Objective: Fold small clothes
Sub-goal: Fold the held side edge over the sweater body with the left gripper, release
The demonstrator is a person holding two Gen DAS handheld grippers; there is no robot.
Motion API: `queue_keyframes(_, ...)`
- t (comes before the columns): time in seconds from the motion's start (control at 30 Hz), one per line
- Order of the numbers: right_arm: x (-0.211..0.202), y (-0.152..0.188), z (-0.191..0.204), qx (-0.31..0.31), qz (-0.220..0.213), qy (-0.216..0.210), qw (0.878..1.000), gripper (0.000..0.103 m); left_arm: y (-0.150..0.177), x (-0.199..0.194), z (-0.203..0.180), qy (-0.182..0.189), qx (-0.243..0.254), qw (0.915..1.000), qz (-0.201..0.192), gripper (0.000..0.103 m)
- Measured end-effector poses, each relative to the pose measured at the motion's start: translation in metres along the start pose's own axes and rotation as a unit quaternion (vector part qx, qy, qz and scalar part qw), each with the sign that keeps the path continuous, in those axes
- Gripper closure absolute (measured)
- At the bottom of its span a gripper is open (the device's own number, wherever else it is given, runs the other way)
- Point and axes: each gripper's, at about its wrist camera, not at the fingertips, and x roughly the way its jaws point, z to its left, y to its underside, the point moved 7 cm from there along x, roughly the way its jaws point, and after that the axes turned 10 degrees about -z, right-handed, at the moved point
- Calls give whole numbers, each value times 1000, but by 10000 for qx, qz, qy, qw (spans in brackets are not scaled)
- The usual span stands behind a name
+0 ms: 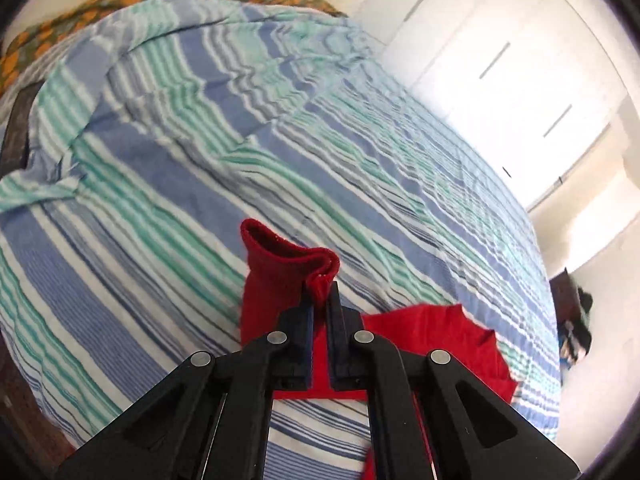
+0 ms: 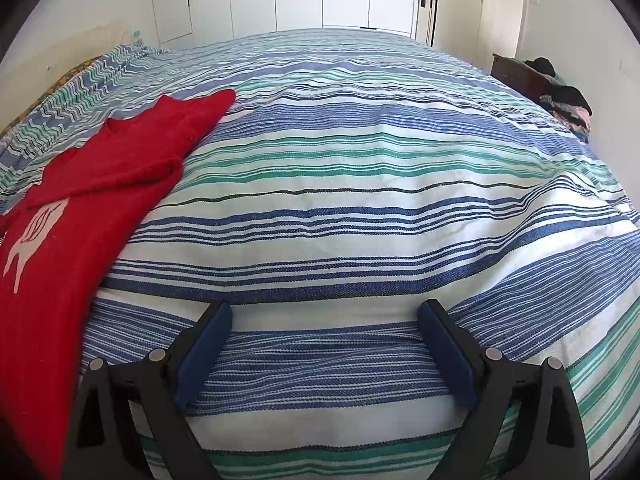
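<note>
1. My left gripper (image 1: 320, 296) pinches a cuff of the red garment (image 1: 280, 280) between its fingertips, lifted over the striped bedspread (image 1: 200, 152).
2. My right gripper (image 2: 324, 312) is spread wide with nothing between the pads (image 2: 204, 356).
3. Only the right view shows the garment's pale print (image 2: 36, 232), lying left of my fingers, and a clothes pile (image 2: 568, 104) far right.

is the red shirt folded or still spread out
Partly folded: the red shirt has a sleeve doubled over its body, and the left tongs pinch a lifted cuff; the right tongs hang open, empty.
</note>
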Motion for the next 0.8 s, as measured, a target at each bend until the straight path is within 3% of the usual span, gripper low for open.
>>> queue_keyframes(0.17, 0, -1, 0, 16, 5, -24, 10000, 9, 40, 13, -135, 701, 1138, 9907, 272, 101)
queue_keyframes(0.37, -1, 0, 0, 34, -4, -46, 10000, 9, 134, 27, -246, 1052, 2312, 9645, 722, 101)
queue_keyframes(0.57, -2, 0, 0, 51, -9, -71, 10000, 9, 210, 42, -289, 907, 3100, 9410, 1008, 101)
queue_keyframes(0.8, -2, 0, 0, 47, -9, -63, 10000, 8, 230, 30, -317, 1108, 3169, 9363, 1027, 101)
